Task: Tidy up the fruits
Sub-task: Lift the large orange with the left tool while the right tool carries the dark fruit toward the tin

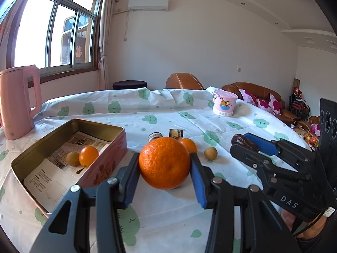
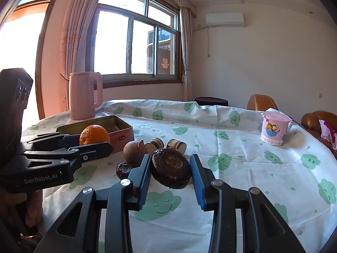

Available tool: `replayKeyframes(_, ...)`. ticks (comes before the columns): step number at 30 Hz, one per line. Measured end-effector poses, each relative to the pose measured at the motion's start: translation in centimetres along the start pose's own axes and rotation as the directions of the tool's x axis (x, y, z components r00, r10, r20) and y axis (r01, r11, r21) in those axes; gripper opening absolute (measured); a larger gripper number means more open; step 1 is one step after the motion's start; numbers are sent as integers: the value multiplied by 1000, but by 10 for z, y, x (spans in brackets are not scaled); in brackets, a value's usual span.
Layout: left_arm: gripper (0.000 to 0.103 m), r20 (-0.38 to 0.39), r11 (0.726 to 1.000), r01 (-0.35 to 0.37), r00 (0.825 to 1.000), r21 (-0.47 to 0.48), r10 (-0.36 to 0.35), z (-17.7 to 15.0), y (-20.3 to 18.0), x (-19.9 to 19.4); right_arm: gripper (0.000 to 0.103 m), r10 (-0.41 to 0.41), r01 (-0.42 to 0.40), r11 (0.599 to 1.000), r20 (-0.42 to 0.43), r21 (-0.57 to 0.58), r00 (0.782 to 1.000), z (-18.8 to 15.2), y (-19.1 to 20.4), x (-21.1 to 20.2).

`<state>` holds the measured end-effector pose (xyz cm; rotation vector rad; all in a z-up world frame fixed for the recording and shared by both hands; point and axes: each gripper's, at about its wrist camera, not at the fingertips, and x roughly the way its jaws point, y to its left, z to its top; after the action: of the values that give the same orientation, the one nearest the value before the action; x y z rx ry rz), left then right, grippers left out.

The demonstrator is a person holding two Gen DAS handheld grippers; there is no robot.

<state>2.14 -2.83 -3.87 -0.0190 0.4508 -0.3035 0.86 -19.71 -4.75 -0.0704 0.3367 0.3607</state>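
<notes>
A big orange [image 1: 164,162] sits between the blue pads of my left gripper [image 1: 164,158], which is shut on it low over the tablecloth, just right of an open pink tin [image 1: 118,145]. Inside the tin lie a small orange [image 1: 88,155] and a longan [image 1: 72,158]. My right gripper [image 2: 170,158] is shut on a dark brown, flattish water chestnut [image 2: 171,169]. In the left wrist view that gripper [image 1: 240,142] reaches in from the right; in the right wrist view the left gripper [image 2: 94,140] shows at the left with the orange [image 2: 94,133].
Loose on the cloth are another small orange [image 1: 190,144], a longan [image 1: 210,152], a brown round fruit [image 2: 133,152], a small dark chestnut [image 2: 123,169] and two cut brown pieces [image 2: 157,143] [image 2: 177,144]. A pink kettle [image 1: 16,101] stands far left, a pink cup [image 1: 224,103] far right.
</notes>
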Motion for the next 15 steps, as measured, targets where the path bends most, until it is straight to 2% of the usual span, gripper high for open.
replayKeyframes(15, 48, 55, 1000, -15, 998, 9, 14, -1, -2, -9, 39, 2, -1, 1000, 45, -13, 999, -2, 0, -7)
